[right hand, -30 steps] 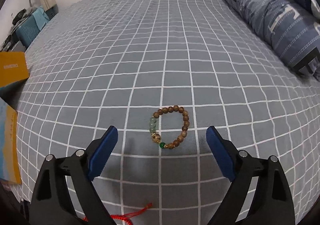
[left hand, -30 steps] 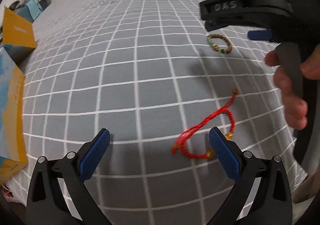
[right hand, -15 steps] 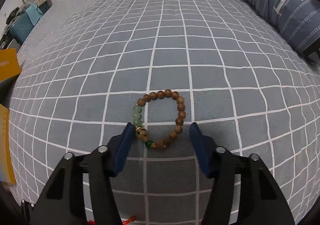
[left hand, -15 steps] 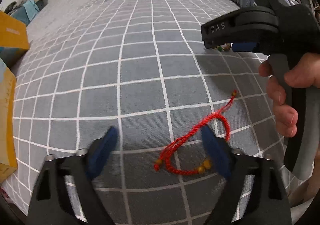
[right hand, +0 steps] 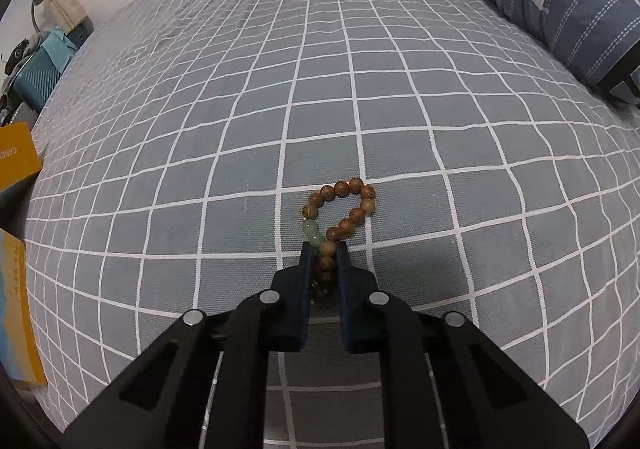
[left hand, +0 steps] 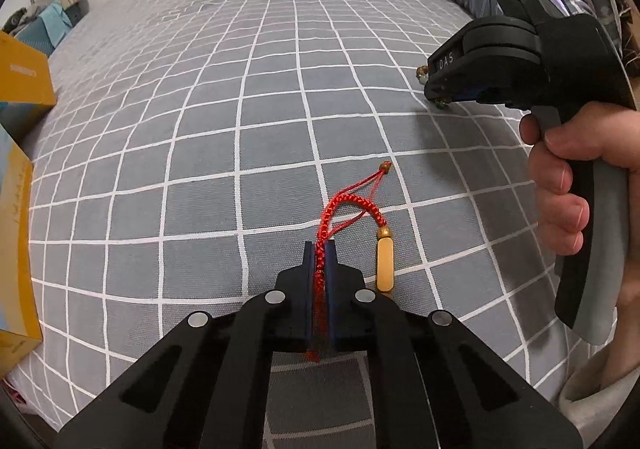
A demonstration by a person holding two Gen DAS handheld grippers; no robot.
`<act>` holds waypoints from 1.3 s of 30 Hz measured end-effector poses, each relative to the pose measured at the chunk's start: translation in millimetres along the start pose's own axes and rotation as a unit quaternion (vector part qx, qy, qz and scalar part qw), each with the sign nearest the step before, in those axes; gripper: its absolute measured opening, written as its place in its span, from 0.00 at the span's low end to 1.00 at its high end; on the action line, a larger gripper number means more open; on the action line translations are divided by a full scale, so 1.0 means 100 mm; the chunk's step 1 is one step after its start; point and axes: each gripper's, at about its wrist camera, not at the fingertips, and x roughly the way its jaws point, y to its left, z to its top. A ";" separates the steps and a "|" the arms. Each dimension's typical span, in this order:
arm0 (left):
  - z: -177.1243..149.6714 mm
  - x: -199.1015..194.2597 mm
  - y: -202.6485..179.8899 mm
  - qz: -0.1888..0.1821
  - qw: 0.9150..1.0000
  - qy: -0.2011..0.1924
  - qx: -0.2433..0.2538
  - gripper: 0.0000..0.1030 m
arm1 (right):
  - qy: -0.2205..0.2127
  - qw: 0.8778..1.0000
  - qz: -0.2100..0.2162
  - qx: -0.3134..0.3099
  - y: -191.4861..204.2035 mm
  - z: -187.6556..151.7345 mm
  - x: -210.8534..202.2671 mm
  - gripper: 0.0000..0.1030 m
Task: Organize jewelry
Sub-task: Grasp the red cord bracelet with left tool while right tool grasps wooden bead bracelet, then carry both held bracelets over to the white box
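**Both grippers pinching bracelets on the bed**

On the grey checked bedspread point(left hand: 240, 129) I have both tools down at once. My left gripper point(left hand: 319, 249) is pressed together on the red cord bracelet point(left hand: 352, 205), whose loop and yellow bead lie on the cloth just ahead of the blue pads. My right gripper point(right hand: 322, 249) is clamped on the wooden bead bracelet point(right hand: 344, 209), squeezing it into a figure-eight that rests on the cover. Off to the left I see an orange box point(left hand: 24, 81), and a patterned pillow point(right hand: 560, 1) at far right
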 end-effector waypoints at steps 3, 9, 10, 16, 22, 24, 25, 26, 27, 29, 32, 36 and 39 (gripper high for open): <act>-0.01 -0.03 0.00 0.001 1.000 -0.004 0.000 0.04 | -0.004 1.000 -0.004 -0.005 0.03 -0.01 -0.02 0.10; 0.00 -0.08 0.01 -0.001 1.000 -0.013 -0.002 0.04 | -0.011 1.000 -0.005 -0.007 0.06 -0.01 -0.06 0.10; 0.00 -0.09 0.01 -0.001 1.000 -0.015 -0.002 0.04 | -0.012 1.000 -0.006 -0.007 0.06 -0.02 -0.08 0.10; 0.05 -0.10 0.06 -0.003 1.000 -0.017 -0.006 0.04 | -0.015 1.000 -0.005 -0.010 0.09 -0.04 -0.13 0.10; 0.09 -0.19 0.08 0.003 0.999 -0.033 -0.004 0.04 | -0.027 0.999 -0.016 -0.009 0.12 -0.05 -0.26 0.10; 0.12 -0.21 0.09 0.003 0.999 -0.039 0.000 0.04 | -0.032 0.999 -0.018 -0.008 0.13 -0.06 -0.31 0.10; 0.12 -0.22 0.10 0.003 0.999 -0.040 0.001 0.04 | -0.034 0.999 -0.018 -0.009 0.14 -0.07 -0.34 0.10; 0.13 -0.21 0.11 0.004 0.999 -0.041 0.002 0.04 | -0.036 0.999 -0.019 -0.010 0.14 -0.06 -0.36 0.10; 0.14 -0.21 0.13 0.005 0.999 -0.041 0.003 0.04 | -0.038 0.999 -0.019 -0.010 0.15 -0.06 -0.39 0.10; 0.15 -0.22 0.16 0.009 0.999 -0.043 0.001 0.04 | -0.043 0.999 -0.019 -0.009 0.16 -0.09 -0.47 0.10; 0.18 -0.25 0.23 0.010 0.999 -0.045 -0.004 0.04 | -0.051 0.999 -0.017 -0.009 0.20 -0.14 -0.58 0.10; 0.18 -0.35 0.30 0.012 0.999 -0.051 -0.008 0.04 | -0.060 0.998 -0.012 -0.014 0.27 -0.20 -0.74 0.10; 0.18 -0.44 0.36 0.013 0.998 -0.057 -0.014 0.04 | -0.068 0.997 -0.011 -0.019 0.32 -0.24 -0.87 0.10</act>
